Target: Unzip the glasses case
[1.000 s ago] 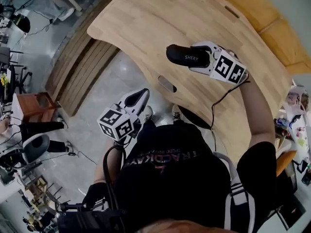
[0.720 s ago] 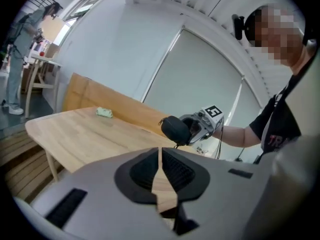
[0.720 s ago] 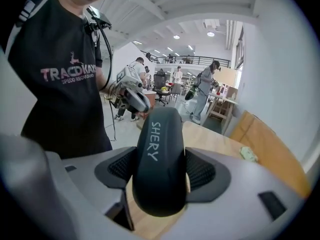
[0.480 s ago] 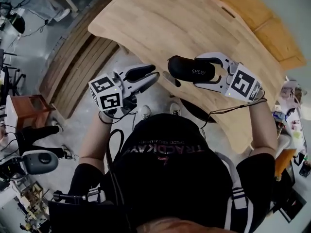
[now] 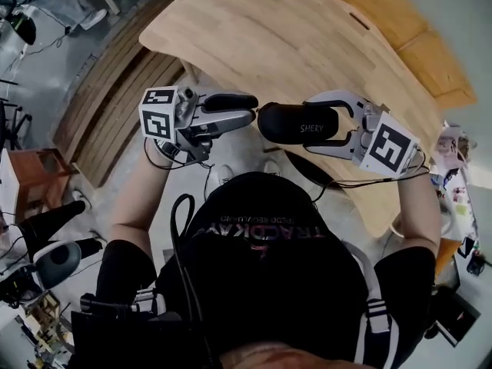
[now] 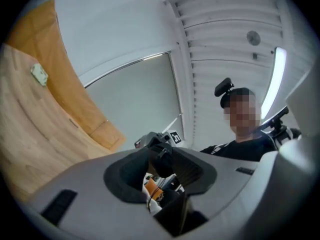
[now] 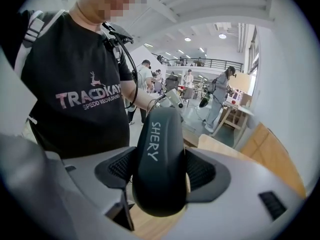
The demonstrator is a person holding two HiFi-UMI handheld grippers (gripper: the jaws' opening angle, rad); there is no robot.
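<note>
A black glasses case printed SHERY hangs in the air in front of the person's chest, by the table's near edge. My right gripper is shut on its middle, with a pad pressed on each long side. In the right gripper view the case stands up between the pads of the right gripper. My left gripper points at the case's left end from just beside it. Its jaws are opening and grip nothing. Through the gap of the left gripper, the case's end shows just beyond the tips.
The curved wooden table stretches away behind the grippers. A slatted wooden platform lies on the floor to the left. The person's torso in a black shirt is close below. Several people stand far off.
The left gripper has risen from beside the leg to the case's height, swung to point at it, and opened. The right gripper has carried the case off the table toward the body.
</note>
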